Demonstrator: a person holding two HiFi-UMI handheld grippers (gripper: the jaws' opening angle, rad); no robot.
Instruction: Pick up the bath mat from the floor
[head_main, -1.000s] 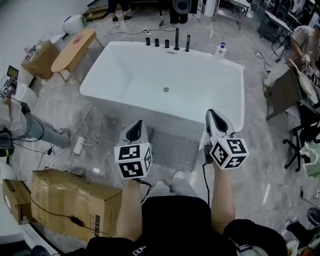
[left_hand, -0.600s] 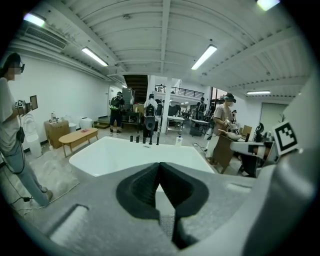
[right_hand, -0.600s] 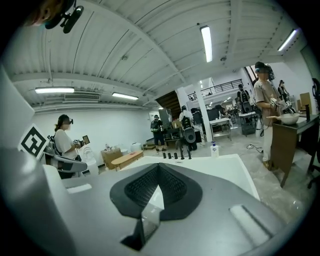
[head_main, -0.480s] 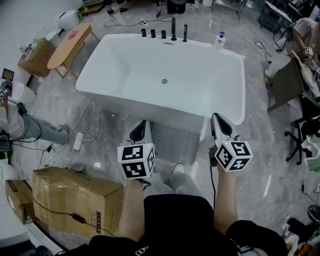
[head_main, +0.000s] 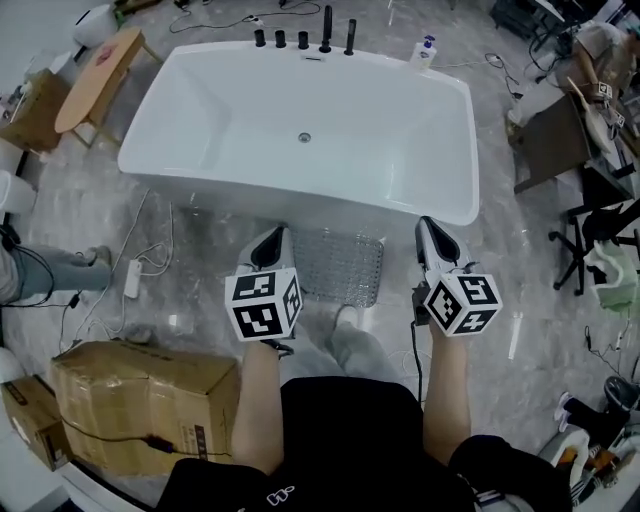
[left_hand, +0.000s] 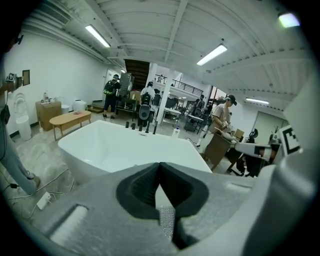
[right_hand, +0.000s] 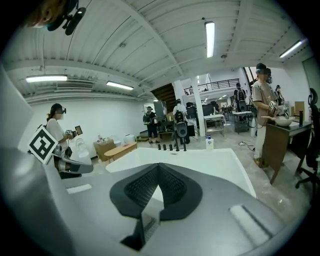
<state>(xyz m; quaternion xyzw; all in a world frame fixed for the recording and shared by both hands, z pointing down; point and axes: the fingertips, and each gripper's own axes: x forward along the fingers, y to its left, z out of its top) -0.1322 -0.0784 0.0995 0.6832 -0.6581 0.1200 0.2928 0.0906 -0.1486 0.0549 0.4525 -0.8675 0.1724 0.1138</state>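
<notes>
The bath mat (head_main: 340, 265), clear and studded, lies flat on the grey floor against the front of the white bathtub (head_main: 300, 130). My left gripper (head_main: 271, 243) hangs above the mat's left edge, jaws shut and empty. My right gripper (head_main: 430, 232) hangs just past the mat's right edge, also shut with nothing in it. In the left gripper view the left gripper (left_hand: 160, 167) has its pads pressed together, and a strip of the mat (left_hand: 166, 224) shows below them. The right gripper view shows the right gripper (right_hand: 159, 169) shut the same way, pointing at the tub (right_hand: 200, 162).
A cardboard box (head_main: 140, 395) stands at my left, with cables and a power strip (head_main: 133, 278) on the floor beyond it. A wooden bench (head_main: 100, 70) is far left, a black office chair (head_main: 600, 250) and a desk at the right. Black taps (head_main: 300, 38) line the tub's far rim.
Both grippers have sunk toward the floor, still shut. The head view has shifted, so the tub and mat sit higher in the frame.
</notes>
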